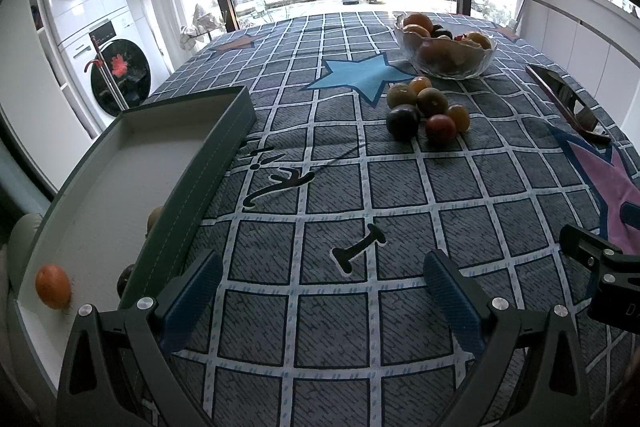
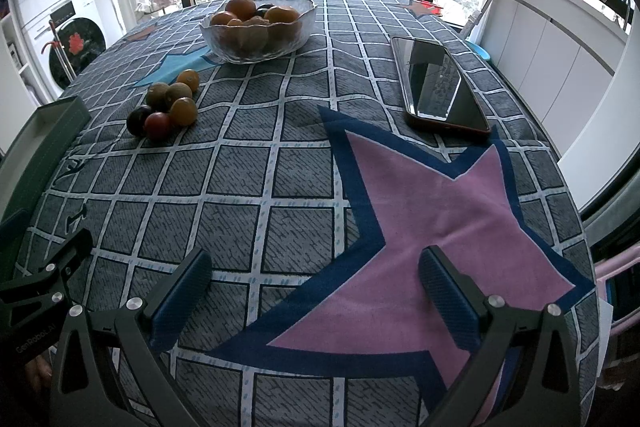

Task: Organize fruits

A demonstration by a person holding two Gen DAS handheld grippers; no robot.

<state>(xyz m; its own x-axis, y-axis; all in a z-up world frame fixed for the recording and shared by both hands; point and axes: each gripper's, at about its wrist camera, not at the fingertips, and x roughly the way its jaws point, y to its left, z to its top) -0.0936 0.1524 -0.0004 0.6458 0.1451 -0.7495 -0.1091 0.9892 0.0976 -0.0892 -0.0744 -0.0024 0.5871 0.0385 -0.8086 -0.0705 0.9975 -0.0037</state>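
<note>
The left tongs (image 1: 324, 291) hover released over the checked tabletop (image 1: 332, 307), their blue ribbed pads spread wide with nothing between them. The right tongs (image 2: 316, 291) are likewise released, held above the pink star (image 2: 420, 227) printed on the cloth.

In the left wrist view, a cluster of six small fruits (image 1: 426, 111) lies on the tabletop toward 1 o'clock, the pieces touching one another. Two in front are dark: one near-black purple, one deep red. Behind them sit two dull olive-brown pieces, and two glossy orange-yellow ones lie at the back and at the right edge. All are round and smooth-skinned. Just beyond the cluster, at 1 o'clock, stands a clear glass bowl (image 1: 446, 65) with a wavy rim, heaped with more fruit in orange, yellow and dark tones.

At 9 o'clock lies a shallow tray (image 1: 208, 163) with a dark green outer wall and a pale inner floor. An orange fruit (image 1: 53, 286) rests on its floor near the close corner; two darker pieces are partly hidden behind the tray wall, so their kind is hard to tell.

In the right wrist view, a dark phone (image 2: 440, 87) lies flat at 1 o'clock, well apart from the cluster, which lies at 10 o'clock.
</note>
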